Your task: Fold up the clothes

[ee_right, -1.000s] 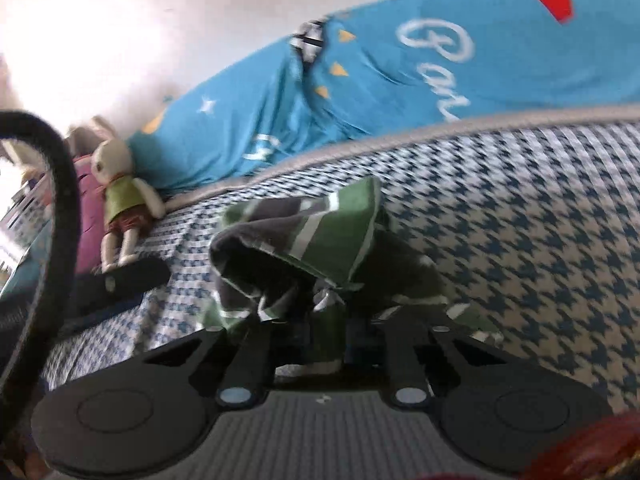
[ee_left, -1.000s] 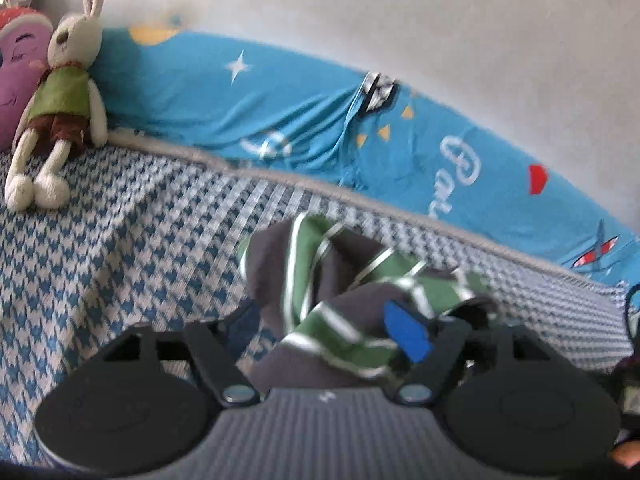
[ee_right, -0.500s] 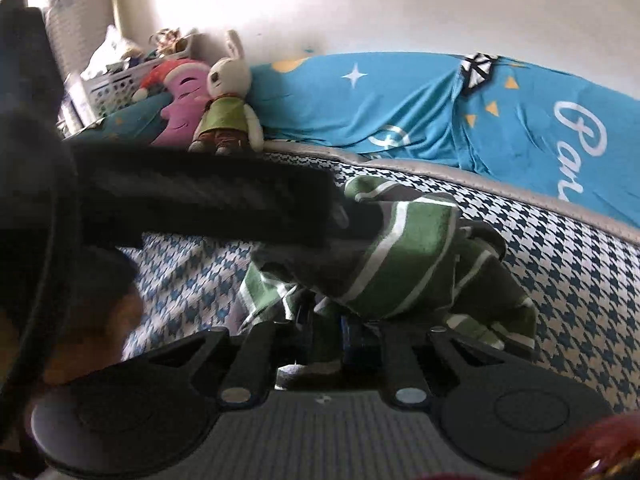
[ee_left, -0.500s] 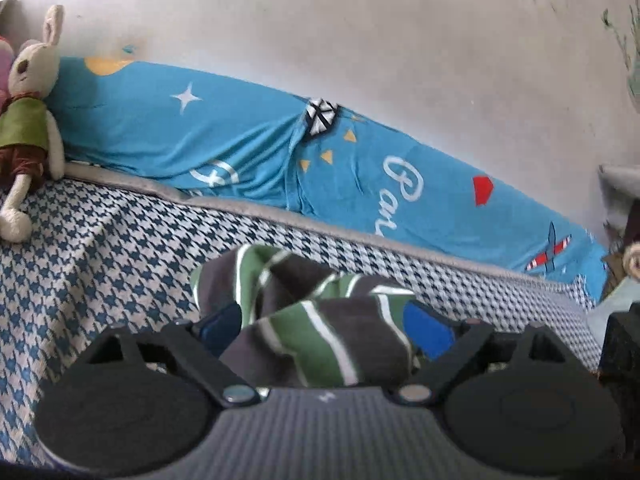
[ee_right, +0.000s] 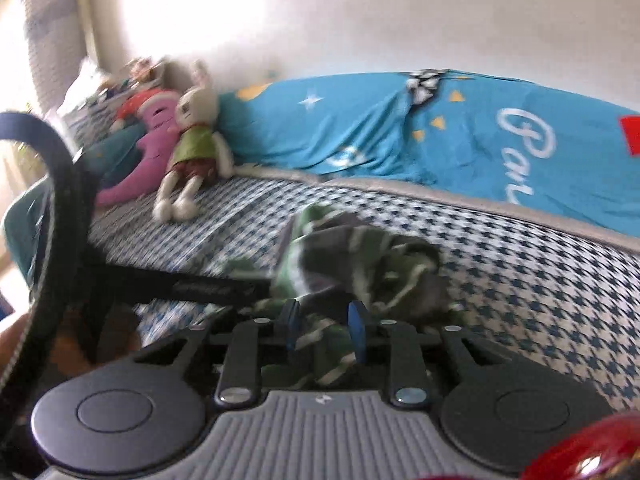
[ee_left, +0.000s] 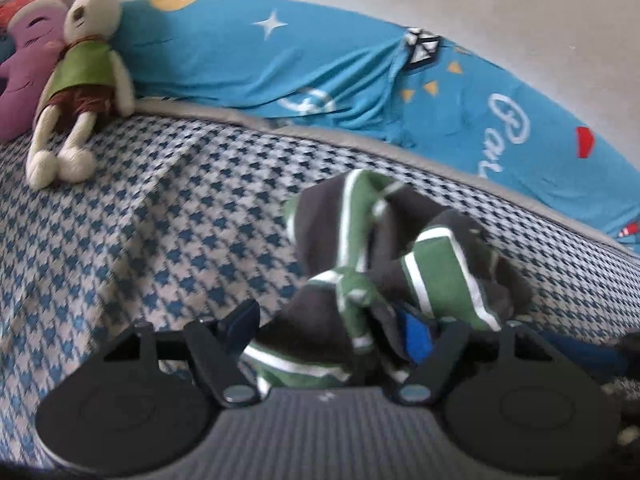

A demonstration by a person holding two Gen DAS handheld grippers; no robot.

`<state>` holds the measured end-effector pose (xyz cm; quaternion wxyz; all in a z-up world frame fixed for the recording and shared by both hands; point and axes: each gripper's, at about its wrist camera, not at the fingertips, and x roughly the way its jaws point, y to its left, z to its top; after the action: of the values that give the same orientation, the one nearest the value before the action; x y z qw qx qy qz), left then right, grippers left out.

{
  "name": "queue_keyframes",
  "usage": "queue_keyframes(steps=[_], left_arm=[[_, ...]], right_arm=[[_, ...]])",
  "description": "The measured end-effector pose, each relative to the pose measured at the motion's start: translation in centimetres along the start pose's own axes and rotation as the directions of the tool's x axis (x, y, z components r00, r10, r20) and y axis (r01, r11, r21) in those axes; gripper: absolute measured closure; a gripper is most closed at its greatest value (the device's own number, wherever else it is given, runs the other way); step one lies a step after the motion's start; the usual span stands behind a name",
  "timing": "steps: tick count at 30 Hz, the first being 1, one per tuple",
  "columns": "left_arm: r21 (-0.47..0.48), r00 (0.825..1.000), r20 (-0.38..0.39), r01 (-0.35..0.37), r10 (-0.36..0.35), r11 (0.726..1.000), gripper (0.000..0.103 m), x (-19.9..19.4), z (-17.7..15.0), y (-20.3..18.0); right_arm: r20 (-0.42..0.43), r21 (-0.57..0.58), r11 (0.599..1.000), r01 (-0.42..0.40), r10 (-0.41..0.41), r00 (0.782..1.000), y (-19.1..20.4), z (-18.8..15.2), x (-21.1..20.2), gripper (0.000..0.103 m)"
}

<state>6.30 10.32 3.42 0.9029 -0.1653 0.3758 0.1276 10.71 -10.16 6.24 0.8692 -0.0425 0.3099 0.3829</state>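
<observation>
Crumpled green-grey striped garment (ee_left: pixel 384 280) heaped on houndstooth bed (ee_left: pixel 140 240); left gripper (ee_left: pixel 332 328) fingers wide apart around soft folds; right gripper (ee_right: pixel 324 330) fingers parted, cloth between.

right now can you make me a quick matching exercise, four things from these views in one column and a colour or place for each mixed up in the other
Things:
1. rabbit toy
2. striped garment
3. bedspread
4. sheet

Descriptions:
A. bright blue with a white star, against the wall
B. blue and white houndstooth
C. green vest, sitting by a purple plush
D. dark grey and green, bunched between the gripper fingers

Pairs: 1-C, 2-D, 3-B, 4-A
</observation>
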Motion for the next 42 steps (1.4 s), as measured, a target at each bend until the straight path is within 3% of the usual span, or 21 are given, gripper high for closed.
queue_keyframes(steps=[6, 11, 16, 20, 21, 24, 25, 33, 42], left_arm=[[-0.022, 0.999, -0.030, -0.047, 0.046, 0.999, 0.030, 0.7, -0.1, 0.7], [-0.022, 0.998, -0.038, -0.051, 0.050, 0.998, 0.030, 0.8, -0.1, 0.9], [-0.022, 0.997, -0.046, -0.055, 0.054, 0.998, 0.030, 0.9, -0.2, 1.2], [-0.023, 0.997, -0.053, -0.059, 0.058, 0.998, 0.029, 1.0, -0.2, 1.4], [-0.023, 0.997, -0.055, -0.061, 0.060, 0.998, 0.029, 1.0, -0.2, 1.4], [-0.030, 0.996, -0.056, -0.065, 0.064, 0.997, 0.029, 0.9, -0.2, 1.6], [-0.038, 0.997, -0.048, -0.063, 0.061, 0.997, 0.029, 0.8, -0.1, 1.7], [-0.149, 0.996, 0.094, 0.016, -0.001, 0.989, 0.019, -2.2, 1.7, 3.4], [-0.161, 0.988, 0.122, 0.114, -0.095, 0.980, 0.011, -3.1, 2.2, 3.3]], right_arm=[[-0.029, 0.164, 0.975, 0.148, -0.146, 0.989, -3.1, 0.2, 1.4, 0.060], [-0.090, 0.292, 0.939, 0.179, -0.159, 0.983, -5.3, -0.4, 3.7, 0.055], [-0.108, 0.378, 0.908, 0.178, -0.148, 0.983, -6.1, -0.9, 5.1, 0.039], [-0.096, 0.393, 0.905, 0.161, -0.134, 0.986, -5.7, -1.0, 6.2, 0.039], [-0.094, 0.398, 0.904, 0.154, -0.127, 0.988, -5.5, -1.0, 6.5, 0.041], [-0.094, 0.397, 0.909, 0.128, -0.099, 0.991, -4.7, -1.0, 7.3, 0.082], [-0.083, 0.388, 0.914, 0.115, -0.090, 0.992, -4.4, -0.8, 7.3, 0.091], [0.025, 0.213, 0.975, -0.063, 0.059, 0.998, -0.1, 0.8, 4.9, 0.094], [-0.054, -0.100, 0.985, -0.142, 0.138, 0.989, 6.8, -1.1, 2.9, 0.094]])
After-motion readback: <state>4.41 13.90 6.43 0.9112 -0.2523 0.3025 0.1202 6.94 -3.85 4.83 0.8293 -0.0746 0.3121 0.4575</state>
